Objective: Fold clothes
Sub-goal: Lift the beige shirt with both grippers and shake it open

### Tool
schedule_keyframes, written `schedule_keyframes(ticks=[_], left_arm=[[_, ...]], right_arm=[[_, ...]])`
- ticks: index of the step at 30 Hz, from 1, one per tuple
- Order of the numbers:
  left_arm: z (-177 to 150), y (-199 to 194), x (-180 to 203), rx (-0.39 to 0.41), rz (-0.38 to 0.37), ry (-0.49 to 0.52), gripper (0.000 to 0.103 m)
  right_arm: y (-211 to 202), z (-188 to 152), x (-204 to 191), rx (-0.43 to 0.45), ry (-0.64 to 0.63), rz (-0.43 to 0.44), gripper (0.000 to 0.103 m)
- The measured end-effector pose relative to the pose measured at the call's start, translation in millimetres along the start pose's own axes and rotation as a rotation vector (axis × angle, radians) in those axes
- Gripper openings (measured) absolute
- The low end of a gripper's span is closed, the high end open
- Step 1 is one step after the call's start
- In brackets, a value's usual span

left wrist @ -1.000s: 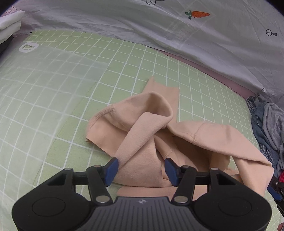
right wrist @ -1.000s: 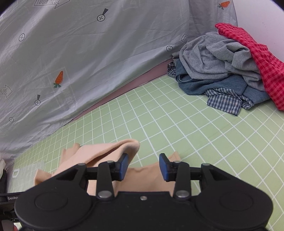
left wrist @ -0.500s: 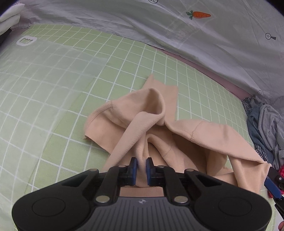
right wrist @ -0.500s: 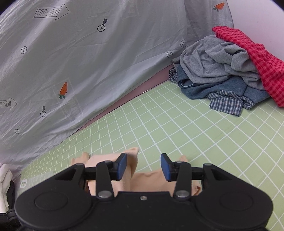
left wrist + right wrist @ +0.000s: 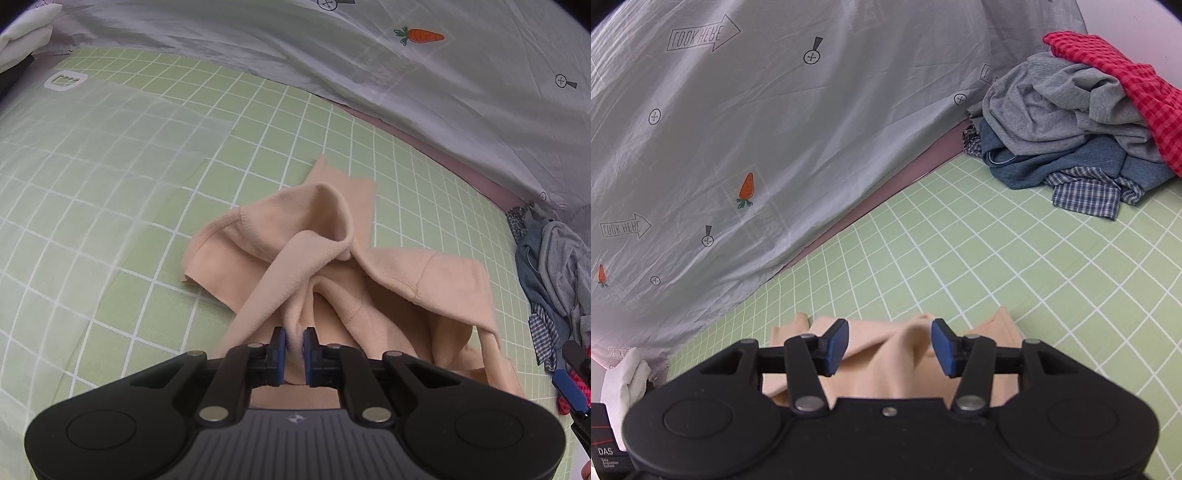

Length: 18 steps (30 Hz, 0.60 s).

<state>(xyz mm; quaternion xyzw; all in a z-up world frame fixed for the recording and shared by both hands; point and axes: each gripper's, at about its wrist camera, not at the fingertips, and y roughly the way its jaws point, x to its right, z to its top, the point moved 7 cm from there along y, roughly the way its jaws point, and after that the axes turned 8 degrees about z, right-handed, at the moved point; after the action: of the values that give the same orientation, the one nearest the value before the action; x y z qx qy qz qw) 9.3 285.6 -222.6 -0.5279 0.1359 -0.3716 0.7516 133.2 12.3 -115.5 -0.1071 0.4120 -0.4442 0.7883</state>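
Peach fleece garment (image 5: 369,280) is lying crumpled, not flat, at lower centre of the left view on the green grid-checked mat (image 5: 155,184), so folding looks far from finished; a heap of grey, blue and red clothes (image 5: 1082,122) is sitting upper right. My left gripper (image 5: 294,347) is pinching a ridge of the fleece, jaws nearly closed. My right gripper (image 5: 889,349) is hovering wide apart over the garment, gripping nothing.

the left gripper (image 5: 294,345) sits low at 6 o'clock in its own view, its blue-padded jaws drawn nearly together and pinching a fold of peach fabric (image 5: 295,295). the right gripper (image 5: 889,347), also at 6 o'clock in its view, has its jaws spread wide apart, clamping nothing. its blue pad (image 5: 569,386) shows at 4 o'clock in the left view.
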Motion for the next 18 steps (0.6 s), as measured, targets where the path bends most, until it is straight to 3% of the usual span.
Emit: schedule_keyframes(ticks=[2, 4, 9, 14, 15, 17, 18], left_arm=[[0, 0, 0, -0.001, 0.001, -0.001, 0.011], [0, 0, -1, -0.003, 0.002, -0.002, 0.011], [1, -1, -2, -0.005, 0.002, 0.003, 0.011], [0, -1, -4, 0.000, 0.019, 0.003, 0.008], [2, -2, -8, 0.006, 0.034, -0.005, 0.008], [6, -3, -18, 0.017, 0.066, -0.022, 0.008], [8, -3, -23, 0.022, 0.081, -0.030, 0.007]], right_arm=[[0, 0, -3, -0.004, -0.019, -0.003, 0.052], [8, -8, -2, -0.063, -0.039, -0.046, 0.058], [30, -32, 11, -0.197, 0.001, -0.051, 0.059], [47, -54, 10, -0.304, -0.092, -0.091, 0.060], [49, -56, 9, -0.318, -0.119, -0.099, 0.055], [51, -56, 10, -0.316, -0.175, -0.112, 0.033], [51, -55, 11, -0.306, -0.201, -0.124, 0.014]])
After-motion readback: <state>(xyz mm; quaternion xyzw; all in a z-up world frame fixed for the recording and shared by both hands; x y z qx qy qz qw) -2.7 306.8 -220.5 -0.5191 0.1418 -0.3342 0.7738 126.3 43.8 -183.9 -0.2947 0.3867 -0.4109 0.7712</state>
